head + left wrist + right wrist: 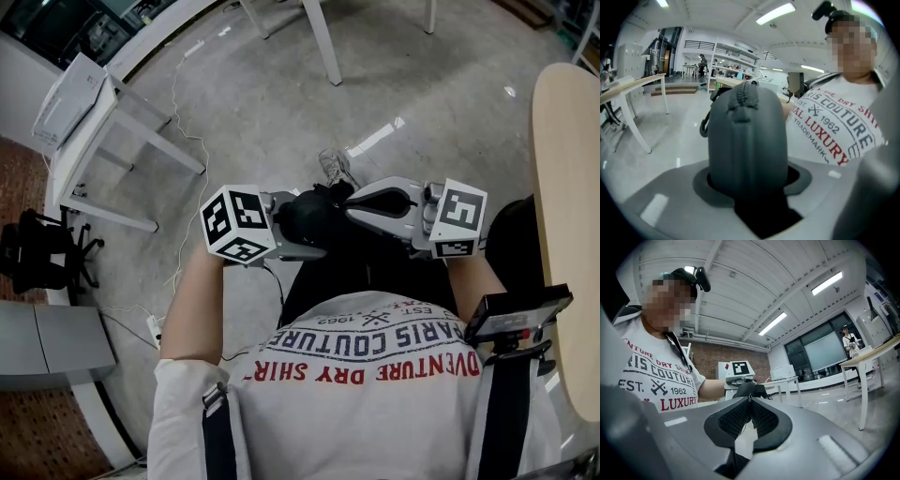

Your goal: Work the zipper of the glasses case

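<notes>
On the person's chest, the white shirt (375, 375) reads "PARIS COUTURE", "EST. 1962", "LUXURY". Just ahead, the left gripper (298, 225) is clamped round the dark grey glasses case (745, 140), held in mid-air. The right gripper (351, 208) has its tips pinched on the zipper pull (750, 398). Grey floor (281, 103) lies beyond.

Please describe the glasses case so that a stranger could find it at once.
In front of the person's chest two grippers meet. The left gripper clamps the glasses case, whose zipper pull the right gripper pinches. It is rounded and dark grey, unlike the pale grippers.
</notes>
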